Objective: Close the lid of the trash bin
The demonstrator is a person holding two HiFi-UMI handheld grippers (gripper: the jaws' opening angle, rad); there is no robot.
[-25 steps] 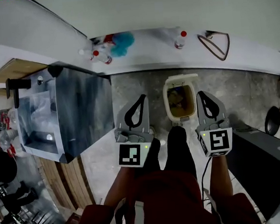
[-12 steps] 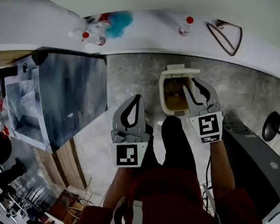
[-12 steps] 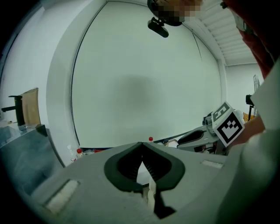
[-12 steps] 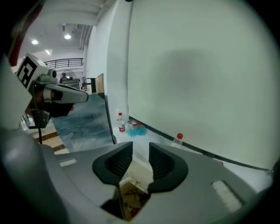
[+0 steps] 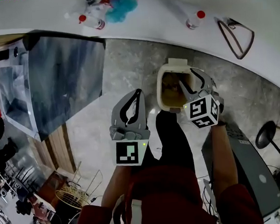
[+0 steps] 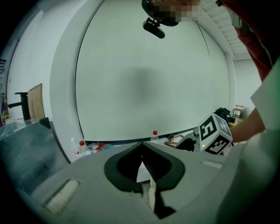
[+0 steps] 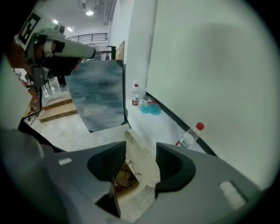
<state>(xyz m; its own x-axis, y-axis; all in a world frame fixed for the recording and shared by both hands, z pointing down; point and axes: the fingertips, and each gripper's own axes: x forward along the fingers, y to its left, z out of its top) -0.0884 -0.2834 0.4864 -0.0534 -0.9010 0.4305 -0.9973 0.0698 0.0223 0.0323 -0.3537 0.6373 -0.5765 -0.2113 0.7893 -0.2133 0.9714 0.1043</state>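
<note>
A cream trash bin [image 5: 164,98] stands open on the stone floor by the white wall, with its lid [image 5: 177,63] raised at the back and rubbish inside. My right gripper [image 5: 189,81] hangs over the bin's right side, pointing down. Its jaws have just been opening and stand apart. In the right gripper view the raised lid [image 7: 141,159] shows between the jaws of the right gripper [image 7: 140,151], with no pad pressing on it. My left gripper [image 5: 138,93] is shut and empty, left of the bin; the left gripper [image 6: 142,148] faces the wall with its tips together.
A large grey-blue panel [image 5: 64,74] leans at the left. Plastic bottles [image 5: 90,21] [image 5: 194,19], a blue thing [image 5: 122,6] and a triangular wire frame [image 5: 235,38] lie along the wall. A dark grey cabinet [image 5: 240,164] stands at the right. The person's leg [image 5: 171,140] is just before the bin.
Both grippers have sunk. The right one has swung in over the bin, tipped downward, and its jaws have gone from shut to apart. The left one stays shut.
</note>
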